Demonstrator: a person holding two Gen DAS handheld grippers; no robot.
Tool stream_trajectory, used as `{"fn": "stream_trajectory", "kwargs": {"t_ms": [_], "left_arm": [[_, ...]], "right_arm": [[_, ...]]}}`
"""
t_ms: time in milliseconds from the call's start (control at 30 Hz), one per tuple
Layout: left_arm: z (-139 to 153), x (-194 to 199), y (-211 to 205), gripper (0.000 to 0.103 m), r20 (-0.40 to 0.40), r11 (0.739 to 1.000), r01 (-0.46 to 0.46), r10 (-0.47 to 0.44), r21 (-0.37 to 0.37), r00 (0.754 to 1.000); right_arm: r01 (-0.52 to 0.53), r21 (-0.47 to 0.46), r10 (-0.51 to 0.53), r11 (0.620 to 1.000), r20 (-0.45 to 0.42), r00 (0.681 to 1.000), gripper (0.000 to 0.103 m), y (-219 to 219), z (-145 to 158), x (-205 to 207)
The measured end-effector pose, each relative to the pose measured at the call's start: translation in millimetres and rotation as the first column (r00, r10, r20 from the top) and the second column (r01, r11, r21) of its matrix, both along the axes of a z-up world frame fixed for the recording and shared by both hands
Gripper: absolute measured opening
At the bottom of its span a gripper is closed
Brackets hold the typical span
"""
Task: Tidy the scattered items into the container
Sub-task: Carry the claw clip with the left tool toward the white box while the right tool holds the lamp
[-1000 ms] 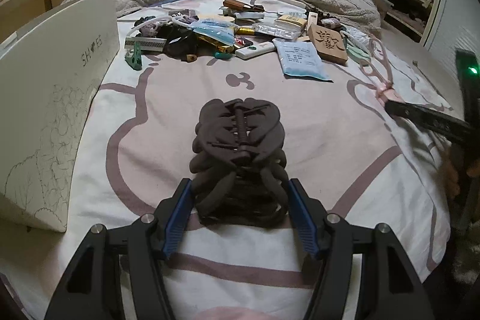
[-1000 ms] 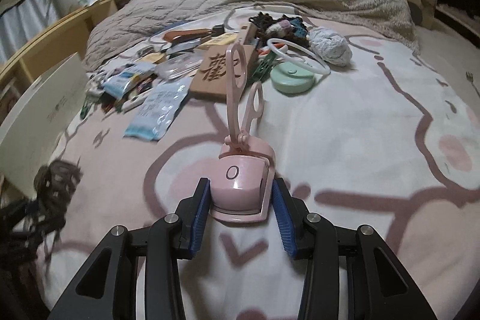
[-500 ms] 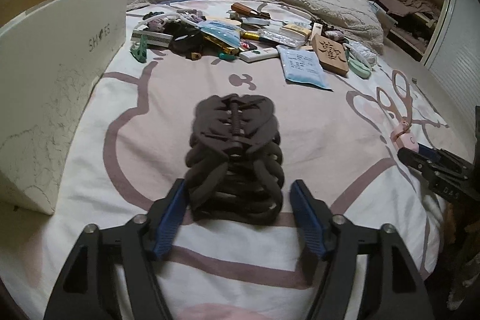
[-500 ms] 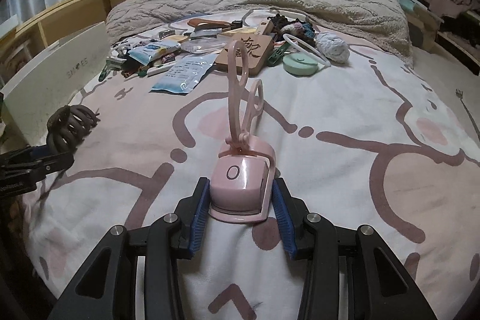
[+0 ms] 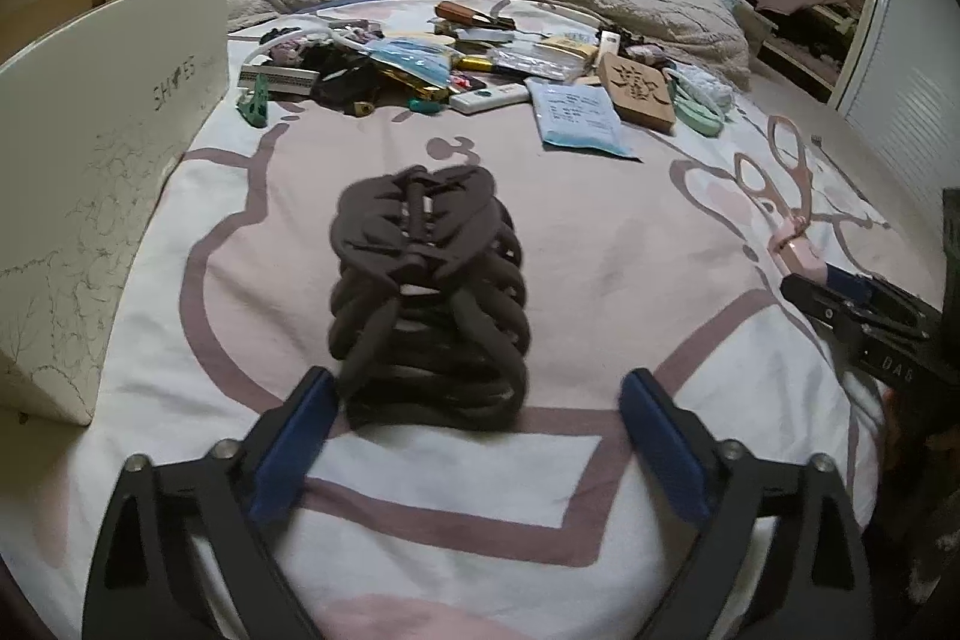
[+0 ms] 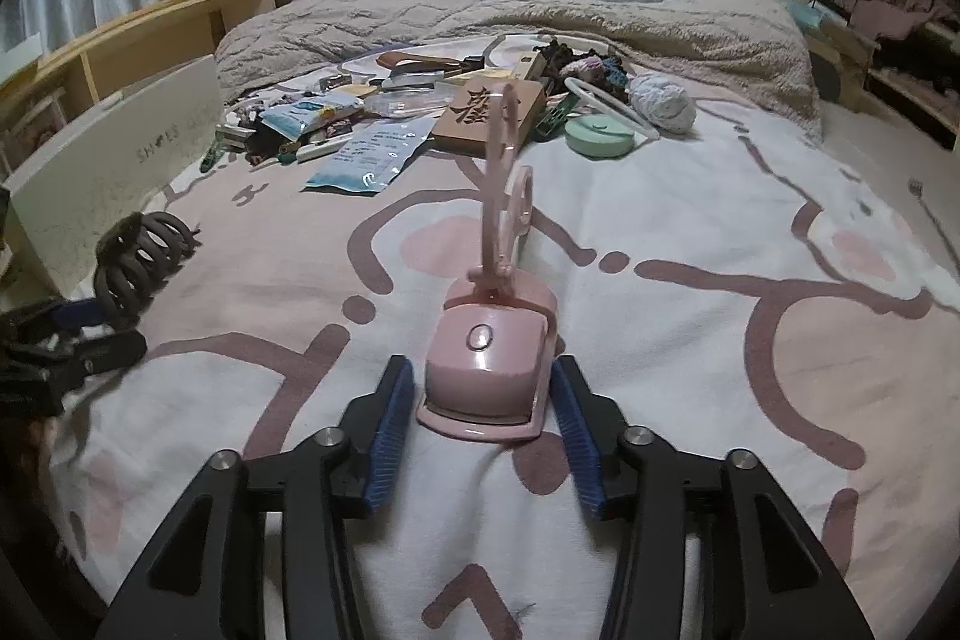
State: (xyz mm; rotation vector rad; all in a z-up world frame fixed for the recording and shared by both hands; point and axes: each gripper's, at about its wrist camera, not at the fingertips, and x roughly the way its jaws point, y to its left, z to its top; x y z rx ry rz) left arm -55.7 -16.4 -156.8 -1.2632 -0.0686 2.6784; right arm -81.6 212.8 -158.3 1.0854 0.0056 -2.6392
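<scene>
A dark brown hair claw clip (image 5: pixel 426 292) lies on the pink-and-white bedspread (image 5: pixel 600 280). My left gripper (image 5: pixel 474 436) stands around its near end with jaws opening wide. The left pad sits close beside the clip and the right pad is well clear. A pink eyelash curler (image 6: pixel 489 358) with loop handles rests on the bed between the pads of my right gripper (image 6: pixel 486 418). Its jaws are opening, with thin gaps on both sides. The white shoe box (image 5: pixel 102 148) stands at the left edge of the bed.
Several scattered items (image 5: pixel 456 64) are heaped across the far half of the bed, among them a carved wooden block (image 6: pixel 489 115), a blue packet (image 6: pixel 372 154), a green round case (image 6: pixel 600 136) and a yarn ball (image 6: pixel 663 100). A rumpled blanket (image 6: pixel 600 16) lies behind them.
My left gripper's jaws spread from a grip on the claw clip to wide apart, leaving the clip on the bed. The right jaws eased off the pink curler.
</scene>
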Motion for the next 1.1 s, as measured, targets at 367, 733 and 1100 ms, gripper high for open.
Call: {"fn": "stream_trajectory", "kwargs": {"t_ms": [367, 733, 1100], "left_arm": [[8.9, 7.0, -15.8, 0.1, 0.032, 0.995, -0.098, 0.098, -0.005, 0.995], [13.9, 15.5, -42.0, 0.1, -0.09, 0.908, -0.393, 0.384, -0.147, 0.919], [19.3, 16.0, -43.4, 0.098, -0.062, 0.896, -0.443, 0.441, -0.014, 0.895]], "right_arm": [[-0.044, 0.007, 0.044, 0.999, -0.017, 0.999, 0.08, -11.4, -3.7, 3.0], [-0.045, 0.005, 0.045, 0.999, -0.04, 0.998, 0.081, -11.7, -5.5, 4.0], [-0.05, -0.011, 0.049, 0.999, -0.059, 0.997, 0.083, -10.4, -6.7, 6.5]]}}
